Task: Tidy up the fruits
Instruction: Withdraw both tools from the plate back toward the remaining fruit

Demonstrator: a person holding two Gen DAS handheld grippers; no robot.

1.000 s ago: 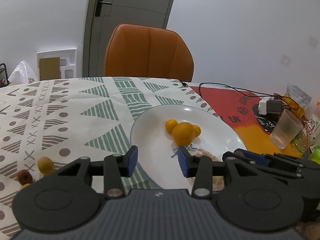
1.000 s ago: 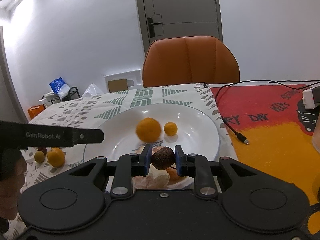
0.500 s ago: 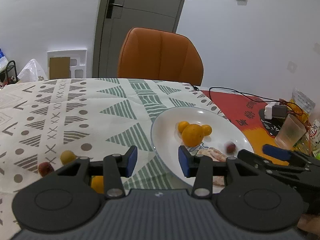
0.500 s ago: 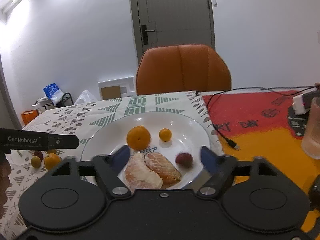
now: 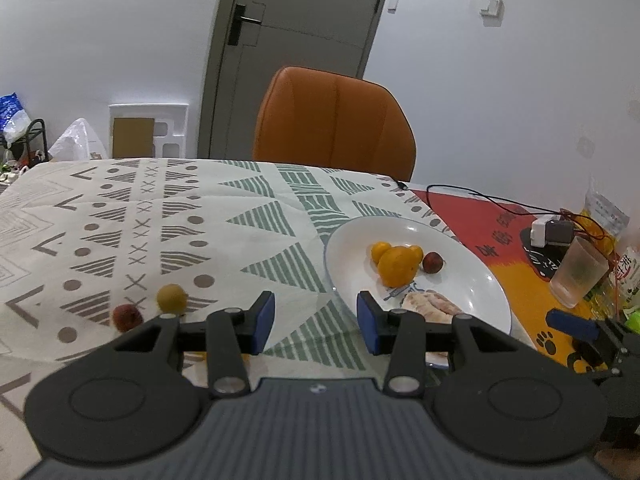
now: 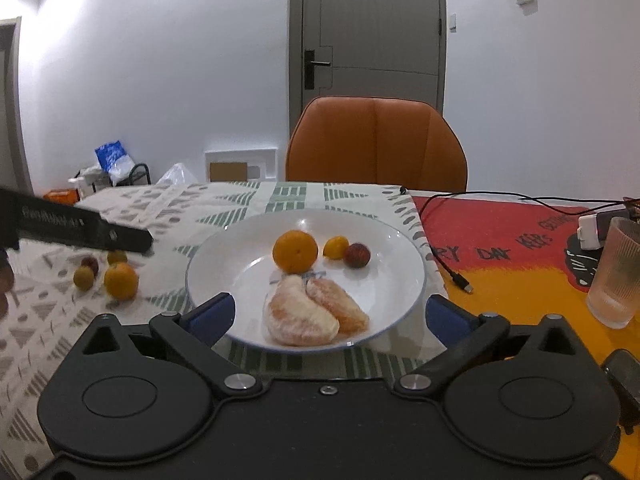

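A white plate point(image 6: 404, 256) holds an orange point(image 6: 295, 251), a small yellow fruit point(image 6: 335, 247), a dark red fruit point(image 6: 357, 255) and two peeled citrus pieces point(image 6: 312, 312). The plate also shows in the left wrist view point(image 5: 480, 280). On the cloth left of it lie an orange point(image 6: 121, 281), a yellow-green fruit point(image 5: 172, 298) and a red fruit point(image 5: 127, 317). My right gripper point(image 6: 330, 318) is wide open and empty, above the plate's near edge. My left gripper point(image 5: 316, 322) is open and empty, over the cloth between the loose fruits and the plate.
An orange chair point(image 6: 376, 144) stands behind the table. A ribbed glass point(image 6: 616, 276) stands on the red and orange mat at the right, near a white charger point(image 6: 590, 232) and a black cable point(image 6: 456, 276). A snack bag point(image 5: 606, 216) lies far right.
My right gripper opened and let go of the dark red fruit, which now lies on the plate, then drew back. My left gripper moved back and to the left.
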